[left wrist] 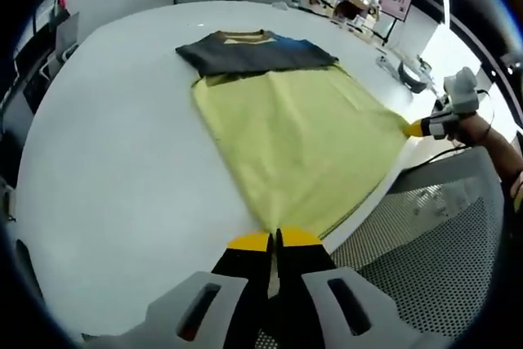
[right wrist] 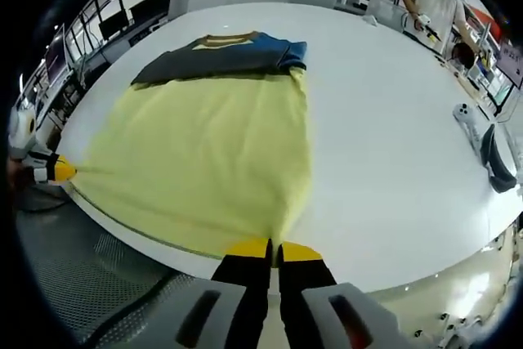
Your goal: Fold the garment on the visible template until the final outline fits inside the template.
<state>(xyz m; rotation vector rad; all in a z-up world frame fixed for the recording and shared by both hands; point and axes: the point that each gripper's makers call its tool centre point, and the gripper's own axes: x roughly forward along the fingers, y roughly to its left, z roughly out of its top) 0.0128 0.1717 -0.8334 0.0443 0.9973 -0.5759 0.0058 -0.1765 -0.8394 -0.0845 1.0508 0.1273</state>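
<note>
Garment (left wrist: 298,140) lies spread on a broad white table (left wrist: 114,161) with a rounded edge, its pale yellow body reaching from the table's near rim toward the middle, and its upper part, dark grey with a blue patch and a tan neckline, lying farthest from both cameras. The yellow cloth looks thin and soft, drawn fairly flat with a few shallow creases, and tapers toward each of its two near corners. In the right gripper view the same garment (right wrist: 204,149) spans the left half of the table (right wrist: 384,128); a template outline cannot be made out under it. Beyond the table stand white walls with dark lettering, shelving and monitors, and a person in a light top (right wrist: 437,2) at a far bench. Below the table edge sits a grey perforated mesh surface (left wrist: 433,243). Left gripper (left wrist: 274,240), black with yellow tips and pale grey housings, has its jaws together, clamped on one near corner of the yellow hem at the table rim. Right gripper (right wrist: 273,249), of the same build, is likewise closed on the other near corner. Each gripper also appears at the edge of the other's view, pinching its corner. A small white device (right wrist: 467,120) and a dark object (right wrist: 496,161) rest near the table's right side.
</note>
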